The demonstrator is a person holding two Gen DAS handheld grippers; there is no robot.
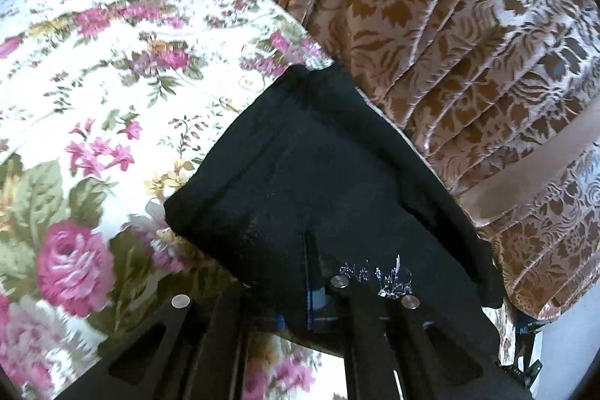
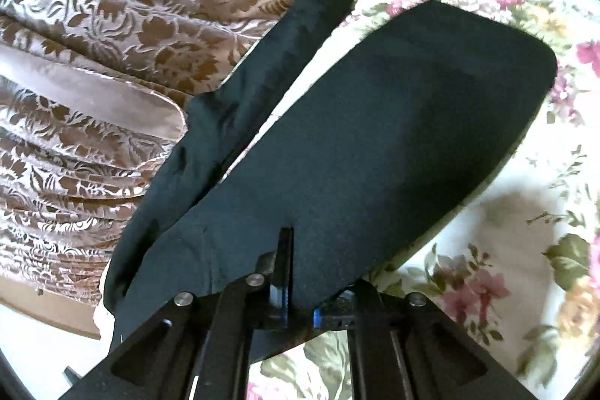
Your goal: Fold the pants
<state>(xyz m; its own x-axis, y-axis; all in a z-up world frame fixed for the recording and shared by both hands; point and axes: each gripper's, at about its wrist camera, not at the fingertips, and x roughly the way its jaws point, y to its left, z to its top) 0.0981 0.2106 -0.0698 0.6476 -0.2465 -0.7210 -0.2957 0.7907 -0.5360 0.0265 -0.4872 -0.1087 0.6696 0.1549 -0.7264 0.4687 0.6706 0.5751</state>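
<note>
The pants (image 1: 322, 182) are black and lie on a floral bedspread (image 1: 93, 92). In the left wrist view my left gripper (image 1: 311, 272) is shut on the near edge of the pants, beside a small silver print, and the cloth drapes over its fingers. In the right wrist view the pants (image 2: 375, 137) show as two legs, a wide one lifted in front and a narrow one (image 2: 262, 62) trailing left. My right gripper (image 2: 296, 272) is shut on the near edge of the wide leg, with one finger (image 2: 284, 250) showing above the cloth.
A brown and cream patterned curtain (image 1: 468, 44) hangs close beside the bed and also shows in the right wrist view (image 2: 112, 25). The bedspread (image 2: 506, 212) spreads out to the right there. A strip of pale floor (image 2: 45, 336) shows at lower left.
</note>
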